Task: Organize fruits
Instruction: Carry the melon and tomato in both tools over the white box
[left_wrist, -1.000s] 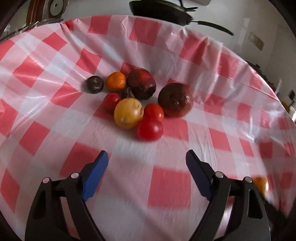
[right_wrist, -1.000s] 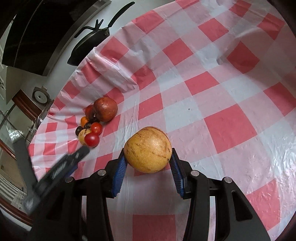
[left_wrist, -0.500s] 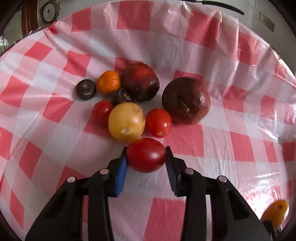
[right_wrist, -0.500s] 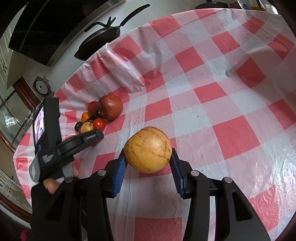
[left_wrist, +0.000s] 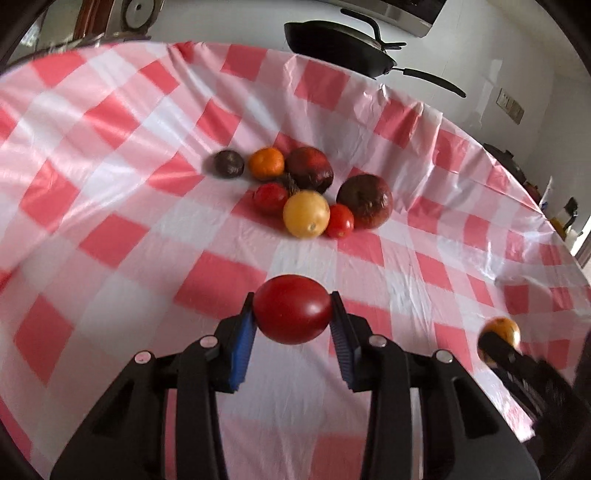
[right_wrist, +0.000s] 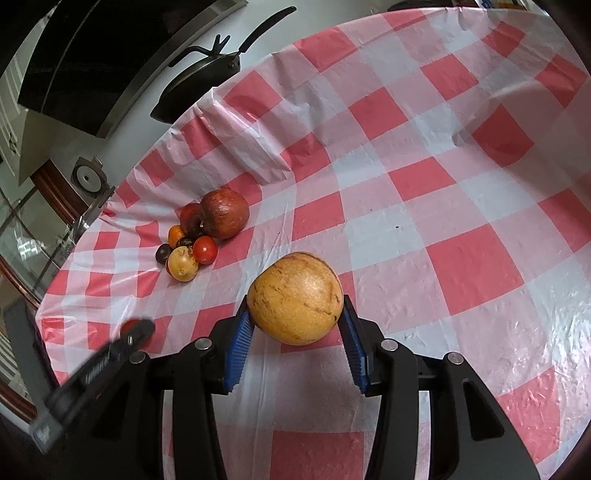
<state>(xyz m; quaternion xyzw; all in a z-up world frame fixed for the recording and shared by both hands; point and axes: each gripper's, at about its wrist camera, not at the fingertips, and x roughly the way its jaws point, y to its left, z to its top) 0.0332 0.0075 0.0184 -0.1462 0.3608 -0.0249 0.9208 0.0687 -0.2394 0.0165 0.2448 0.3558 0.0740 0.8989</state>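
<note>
My left gripper is shut on a red tomato and holds it above the checked cloth, back from the fruit pile. The pile holds a yellow fruit, two small tomatoes, an orange, two dark red pomegranates and a dark round fruit. My right gripper is shut on a large yellow-orange fruit, held above the cloth to the right of the pile. The right gripper also shows at the right edge of the left wrist view.
A red-and-white checked cloth covers the table. A black frying pan sits beyond the far edge, near a dark cooker hood. The left gripper's body shows at lower left in the right wrist view.
My left gripper went in open to the pile, shut on the front red tomato, then lifted it back away from the pile. The right gripper kept hold of its fruit.
</note>
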